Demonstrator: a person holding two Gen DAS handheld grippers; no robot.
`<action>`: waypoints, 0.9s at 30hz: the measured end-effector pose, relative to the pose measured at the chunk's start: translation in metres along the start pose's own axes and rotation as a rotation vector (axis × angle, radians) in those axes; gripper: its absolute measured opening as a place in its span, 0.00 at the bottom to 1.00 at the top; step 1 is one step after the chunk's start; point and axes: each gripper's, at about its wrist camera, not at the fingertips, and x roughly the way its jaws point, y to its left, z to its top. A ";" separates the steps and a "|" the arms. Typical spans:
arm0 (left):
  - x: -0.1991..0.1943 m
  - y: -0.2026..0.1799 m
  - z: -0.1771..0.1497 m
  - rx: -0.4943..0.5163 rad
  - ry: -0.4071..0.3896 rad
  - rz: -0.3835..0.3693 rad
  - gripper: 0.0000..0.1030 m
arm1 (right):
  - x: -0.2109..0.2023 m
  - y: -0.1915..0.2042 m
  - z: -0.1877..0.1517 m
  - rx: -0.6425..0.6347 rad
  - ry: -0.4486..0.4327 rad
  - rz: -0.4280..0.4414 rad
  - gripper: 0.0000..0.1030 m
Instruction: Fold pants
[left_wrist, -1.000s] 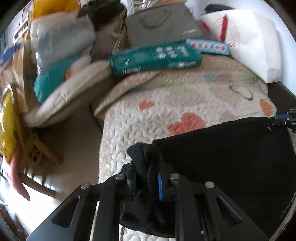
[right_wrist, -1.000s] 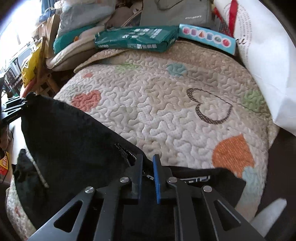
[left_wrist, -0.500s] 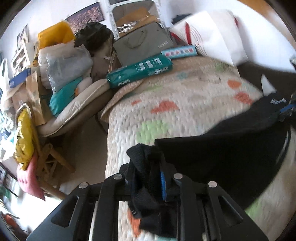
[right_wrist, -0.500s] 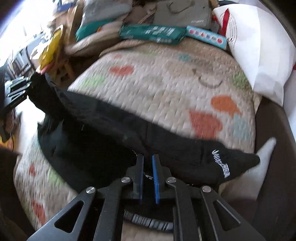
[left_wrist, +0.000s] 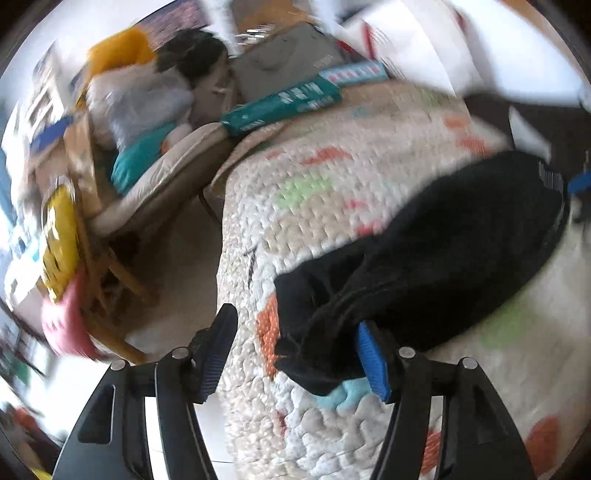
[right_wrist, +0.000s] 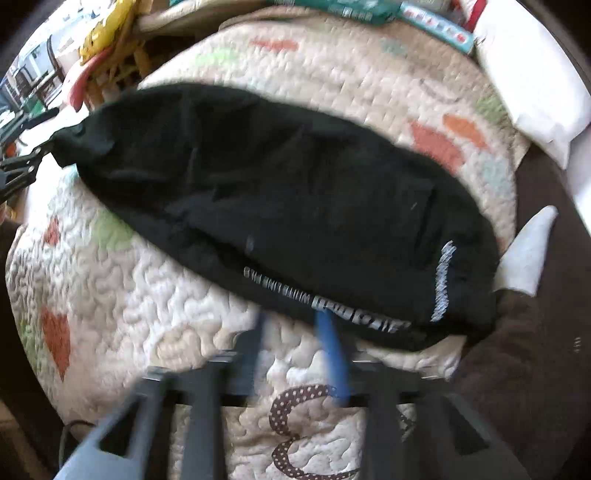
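White print runs along the edge of the black pants (right_wrist: 280, 206), seen upside down in the right wrist view; the part that can be made out reads roughly "WHITE LINE", followed by larger block letters too blurred to read. A second white logo sits near the pants' right end, smeared and unreadable. White lettering on the green box (left_wrist: 284, 105) beyond the pants is illegible.

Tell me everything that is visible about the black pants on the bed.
The black pants look like soft knit fabric and lie folded in a long band across the quilt. White printed lettering runs along one edge near the right gripper, which is open. The bunched end lies between the fingers of the open left gripper. Motion blur hides finer detail.
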 end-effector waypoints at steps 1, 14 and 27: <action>-0.003 0.007 0.005 -0.048 -0.013 -0.007 0.64 | -0.007 0.002 0.006 0.002 -0.039 -0.016 0.76; -0.004 0.050 -0.001 -0.248 -0.034 -0.170 0.65 | 0.003 0.110 0.139 -0.029 -0.208 0.207 0.76; -0.015 0.142 -0.023 -0.753 -0.120 0.041 0.72 | 0.063 0.172 0.101 -0.294 0.069 0.289 0.74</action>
